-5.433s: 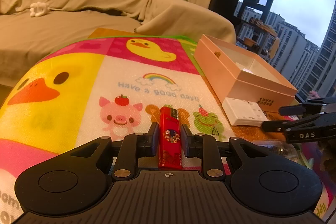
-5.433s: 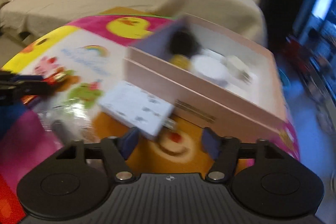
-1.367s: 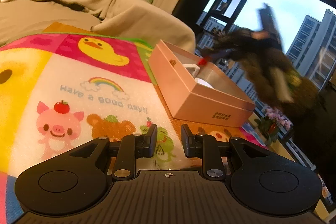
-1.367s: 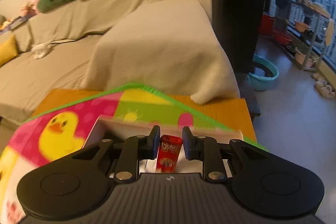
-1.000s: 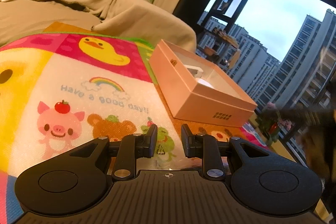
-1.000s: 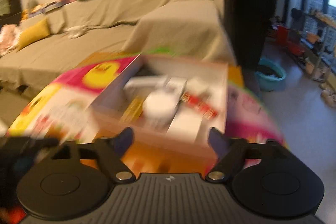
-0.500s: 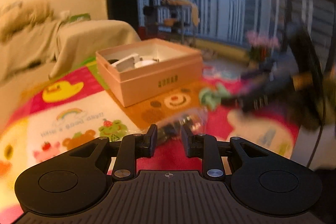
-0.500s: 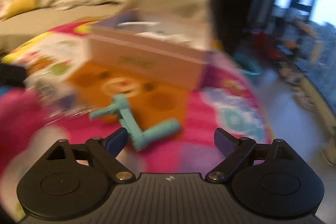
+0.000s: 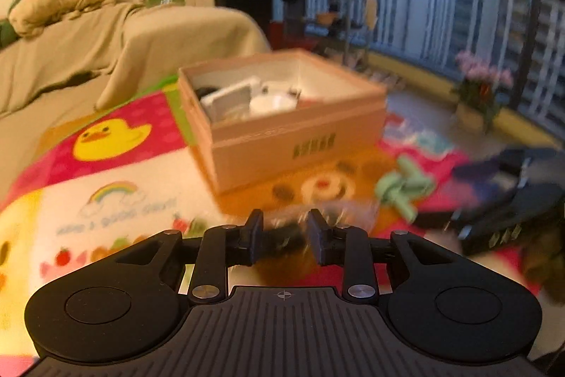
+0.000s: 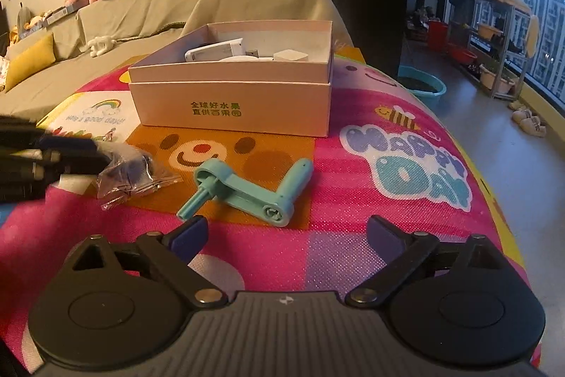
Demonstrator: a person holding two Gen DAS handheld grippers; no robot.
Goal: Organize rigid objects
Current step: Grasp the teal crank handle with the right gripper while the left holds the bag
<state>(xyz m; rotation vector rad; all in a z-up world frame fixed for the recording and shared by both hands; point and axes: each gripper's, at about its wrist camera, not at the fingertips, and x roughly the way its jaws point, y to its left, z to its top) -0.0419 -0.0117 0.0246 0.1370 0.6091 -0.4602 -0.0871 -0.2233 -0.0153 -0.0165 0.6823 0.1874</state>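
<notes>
A pink open box (image 10: 233, 105) with white items inside stands on the colourful mat; it also shows in the left wrist view (image 9: 293, 133). A teal crank handle (image 10: 247, 191) lies on the mat just ahead of my right gripper (image 10: 286, 234), which is open wide and empty. A clear plastic bag of dark parts (image 10: 132, 174) lies left of the handle. My left gripper (image 9: 284, 232) hovers over that bag (image 9: 303, 218), jaws a little apart around its blurred top; I cannot tell if they touch it. The handle (image 9: 402, 188) is blurred in the left wrist view.
A sofa with beige covers (image 10: 176, 9) and cushions stands behind the table. The mat's right edge (image 10: 494, 186) drops to the floor, where a teal basin (image 10: 422, 85) sits. A window and shelves (image 10: 494, 30) are at the right. My right gripper shows as a dark blur (image 9: 508, 196).
My right gripper let go of the red lighter into the box, pulled back and opened wide in front of the teal handle. My left gripper swung right to the plastic bag.
</notes>
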